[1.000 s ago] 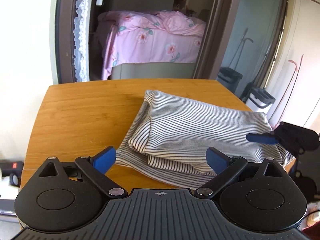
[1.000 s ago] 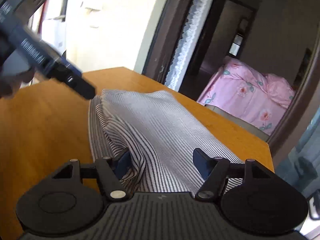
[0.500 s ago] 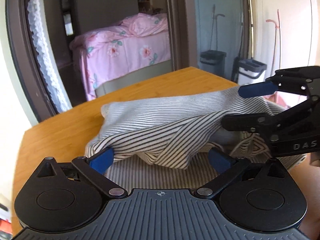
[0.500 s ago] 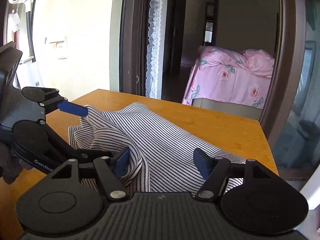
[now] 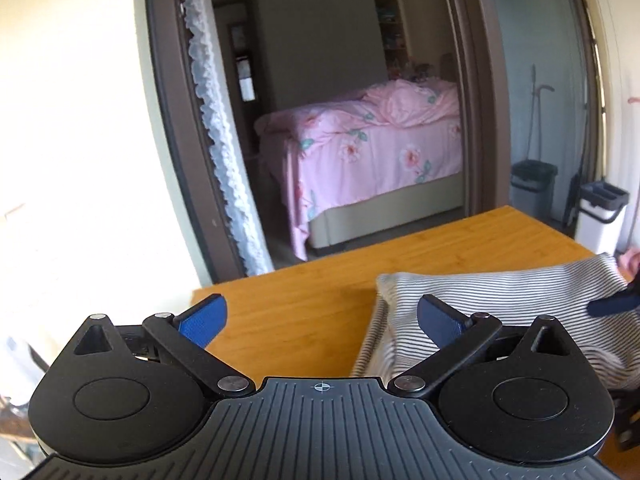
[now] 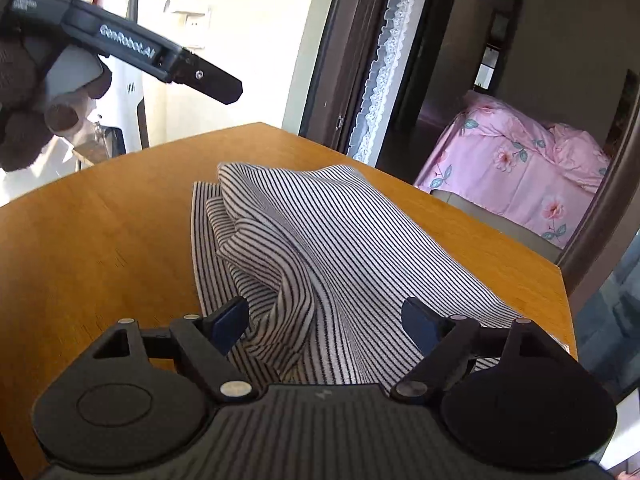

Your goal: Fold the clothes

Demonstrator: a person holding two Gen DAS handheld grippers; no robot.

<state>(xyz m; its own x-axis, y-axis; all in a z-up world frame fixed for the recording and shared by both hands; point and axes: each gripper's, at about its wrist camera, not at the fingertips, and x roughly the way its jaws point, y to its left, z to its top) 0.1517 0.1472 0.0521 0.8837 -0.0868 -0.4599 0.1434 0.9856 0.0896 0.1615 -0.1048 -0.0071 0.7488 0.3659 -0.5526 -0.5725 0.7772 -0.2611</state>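
Your striped shirt (image 6: 332, 240) lies in a folded bundle on the wooden tabletop (image 6: 100, 248), toward its right side. It looks like it was laid flat there so the folds stay put.

Your right tongs (image 6: 326, 322) sit low at the near end of the shirt, tipped down toward it. Their jaws are opening right now. A bunched bit of the cloth pokes up between the blue pads (image 6: 230, 320), but the pads do not squeeze it, so the shirt is let go and rests by itself.

Your left tongs (image 5: 320, 320) are spread wide and hold nothing. They hang over the bare wood just left of the shirt, tipped down a little. From the right camera you can see them up high on the far left, with your gloved hand (image 6: 24, 92) around the handle, well clear of the cloth.

The fold looks almost done. I think only a little tidying is left.
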